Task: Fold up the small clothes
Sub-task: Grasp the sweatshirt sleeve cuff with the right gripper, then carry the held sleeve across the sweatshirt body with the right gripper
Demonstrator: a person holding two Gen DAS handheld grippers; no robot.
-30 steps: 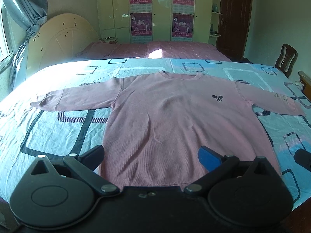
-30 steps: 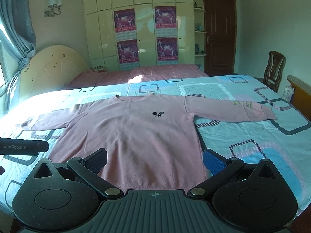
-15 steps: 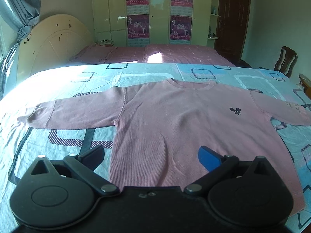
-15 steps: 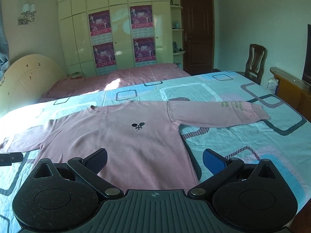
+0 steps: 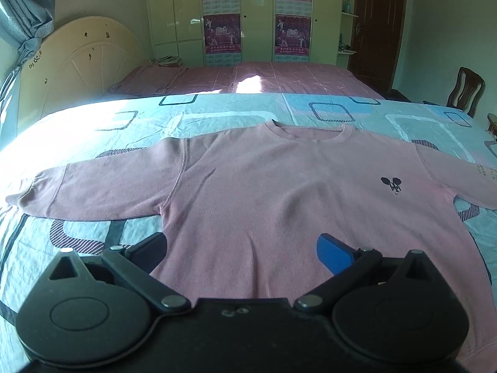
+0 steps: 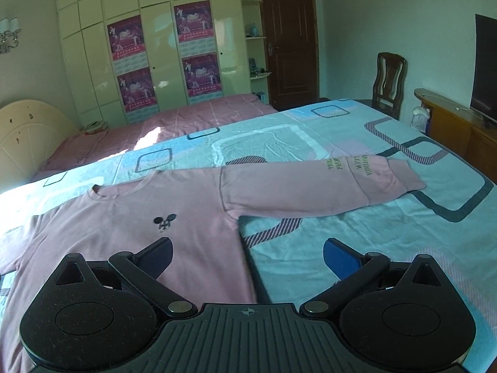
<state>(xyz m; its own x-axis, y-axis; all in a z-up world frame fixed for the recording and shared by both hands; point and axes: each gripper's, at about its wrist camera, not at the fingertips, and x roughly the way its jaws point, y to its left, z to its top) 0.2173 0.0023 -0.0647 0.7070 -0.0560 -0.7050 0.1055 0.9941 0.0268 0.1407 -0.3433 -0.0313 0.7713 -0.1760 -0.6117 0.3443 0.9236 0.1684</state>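
Note:
A pink long-sleeved sweatshirt [image 5: 279, 192] lies flat, front up, on the bed with both sleeves spread out; a small black mouse logo [image 5: 392, 184] sits on its chest. My left gripper [image 5: 242, 250] is open and empty above the lower left part of the body, near the left sleeve [image 5: 102, 186]. In the right wrist view the sweatshirt [image 6: 124, 233] lies at the left and its right sleeve [image 6: 310, 186] stretches right. My right gripper [image 6: 248, 256] is open and empty over the sweatshirt's right side edge, below the armpit.
The bed has a light blue sheet [image 6: 357, 233] with rectangle patterns. A second bed with a pink cover [image 5: 248, 77] lies behind, then a wardrobe with posters [image 5: 257, 15]. A wooden chair [image 6: 388, 84], a low cabinet [image 6: 456, 124] and a TV [image 6: 486, 68] stand at the right.
The left gripper has swung left and closer toward the left sleeve side. The right gripper has swung right toward the right sleeve. Both stay open.

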